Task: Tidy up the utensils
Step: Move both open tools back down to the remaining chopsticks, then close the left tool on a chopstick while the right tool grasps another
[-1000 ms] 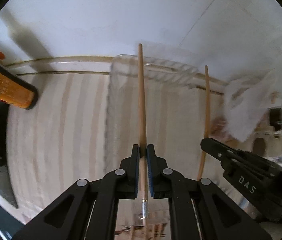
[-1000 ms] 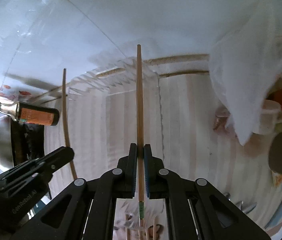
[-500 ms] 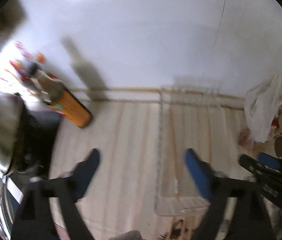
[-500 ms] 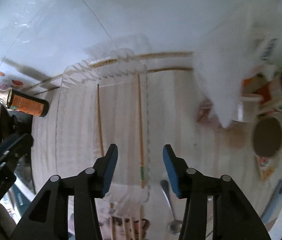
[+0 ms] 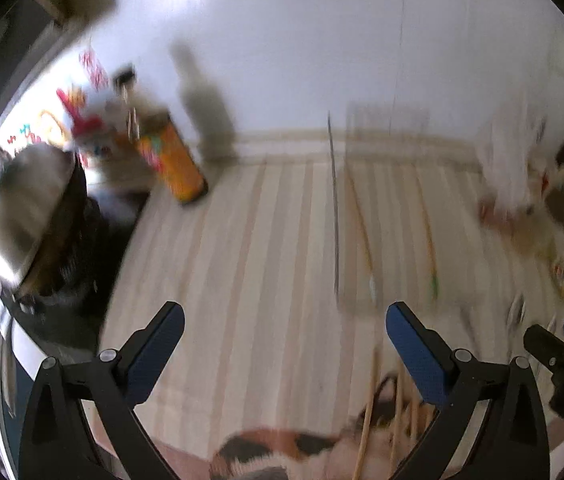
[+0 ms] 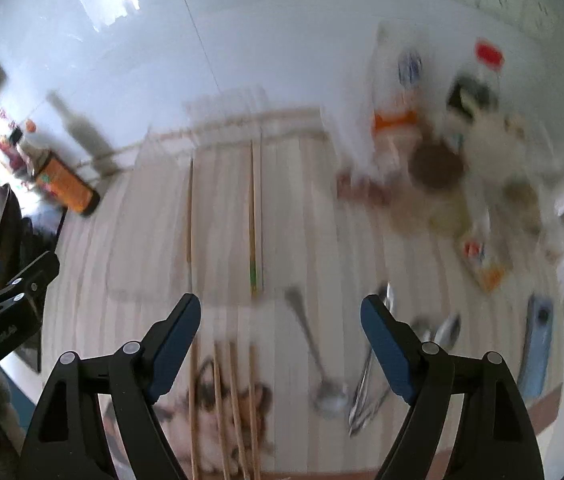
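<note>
Both tools, left (image 5: 284,344) and right (image 6: 279,334), are opening and empty. 2 chopsticks (image 6: 255,216) lie in the clear tray (image 6: 129,276). Loose chopsticks (image 6: 225,408) and spoons (image 6: 322,364) remain on the bench (image 5: 241,280).

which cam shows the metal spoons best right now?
Right wrist view. The metal spoons lie on the striped mat between and right of the opening, empty right gripper, blurred but recognisable. The left wrist view shows only indistinct streaks at its right edge; no spoon can be made out there.
</note>
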